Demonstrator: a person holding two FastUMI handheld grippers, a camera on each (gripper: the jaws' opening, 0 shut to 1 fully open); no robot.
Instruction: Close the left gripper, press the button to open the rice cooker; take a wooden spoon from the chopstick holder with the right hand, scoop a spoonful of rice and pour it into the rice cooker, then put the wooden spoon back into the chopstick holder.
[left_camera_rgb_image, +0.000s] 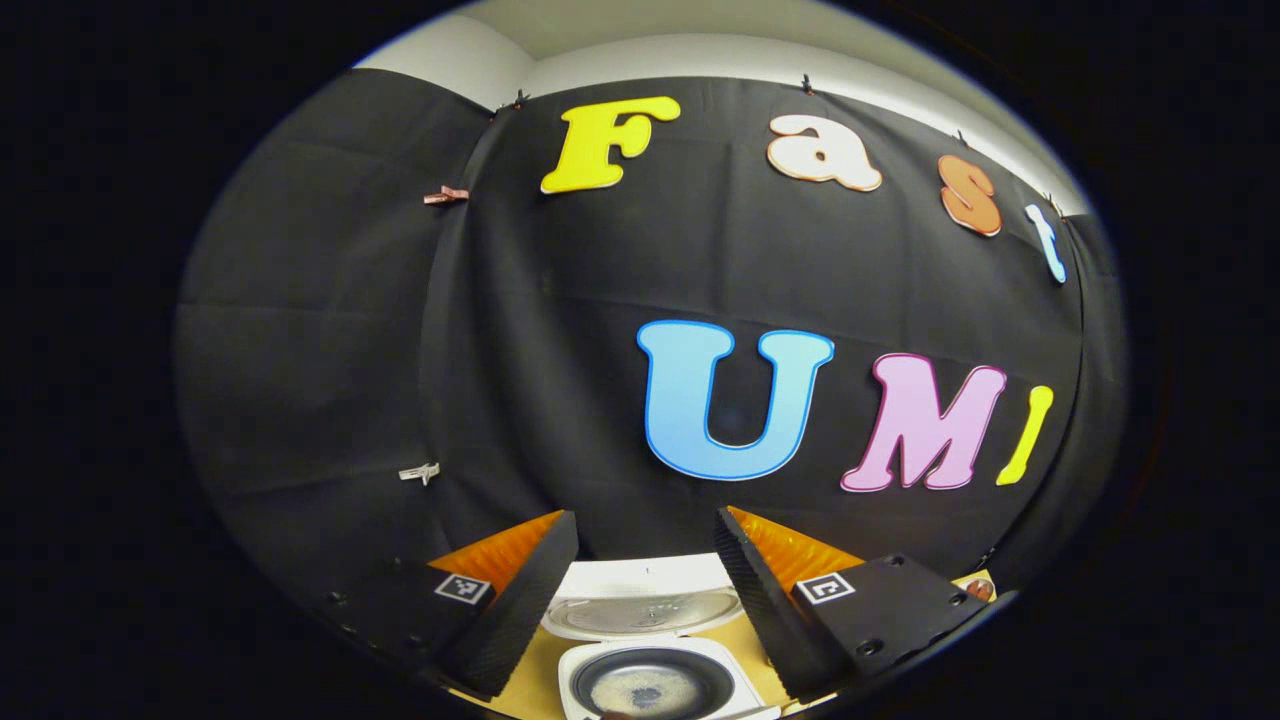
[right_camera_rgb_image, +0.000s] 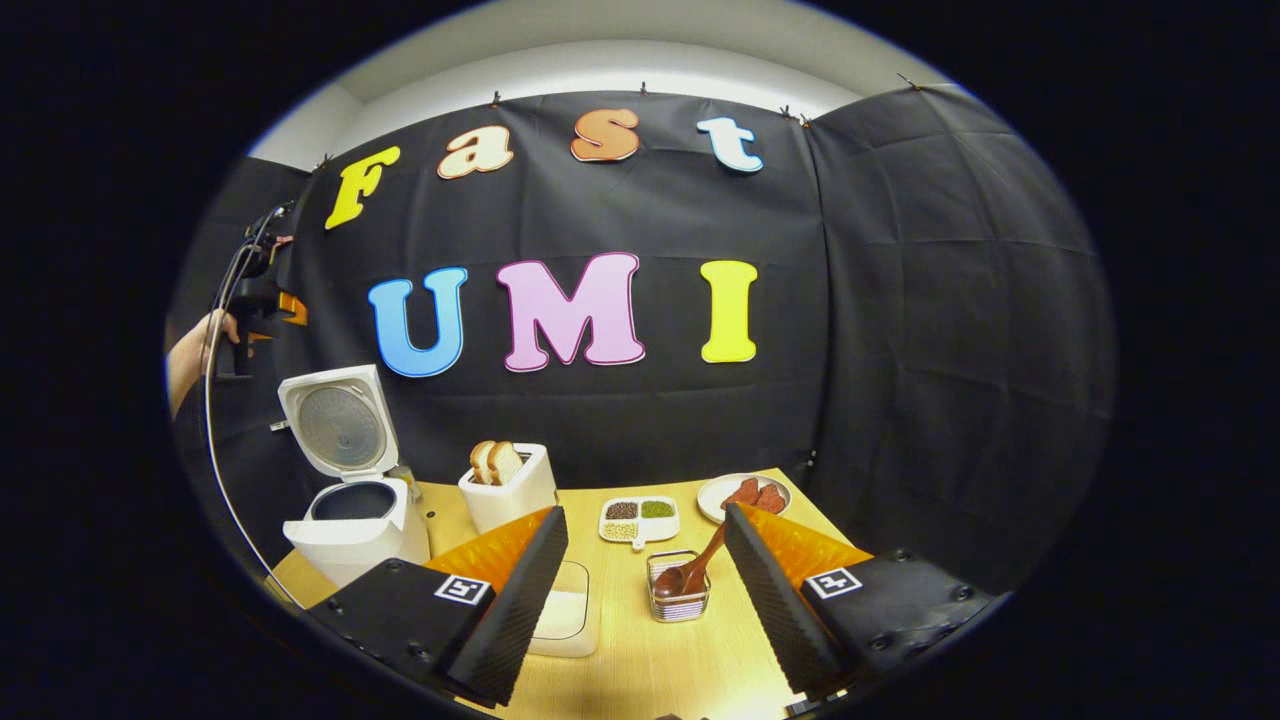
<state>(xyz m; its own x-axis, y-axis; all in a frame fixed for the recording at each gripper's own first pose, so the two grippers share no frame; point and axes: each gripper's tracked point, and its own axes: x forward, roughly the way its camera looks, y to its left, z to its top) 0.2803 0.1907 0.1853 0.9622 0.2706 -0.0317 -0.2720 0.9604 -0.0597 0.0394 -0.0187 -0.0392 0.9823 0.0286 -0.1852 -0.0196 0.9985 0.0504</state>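
The white rice cooker (right_camera_rgb_image: 350, 530) stands at the table's left with its lid (right_camera_rgb_image: 335, 420) raised. From above, its dark inner pot (left_camera_rgb_image: 650, 685) holds a thin layer of rice under the lid (left_camera_rgb_image: 645, 612). My left gripper (left_camera_rgb_image: 646, 515) hovers open over the cooker. It also appears far off, held by a hand (right_camera_rgb_image: 205, 340), as the left gripper (right_camera_rgb_image: 255, 300). The wooden spoon (right_camera_rgb_image: 700, 562) leans in the clear chopstick holder (right_camera_rgb_image: 680, 600), just ahead of my open right gripper (right_camera_rgb_image: 645, 512). A white rice container (right_camera_rgb_image: 568, 610) sits partly behind the right gripper's left finger.
A white toaster (right_camera_rgb_image: 510, 492) with bread slices stands beside the cooker. Farther back are a divided dish (right_camera_rgb_image: 640, 520) of grains and a plate (right_camera_rgb_image: 745, 495) of red food. A cable (right_camera_rgb_image: 215, 440) hangs from the left gripper. The wooden table (right_camera_rgb_image: 640, 670) ends near the black cloth.
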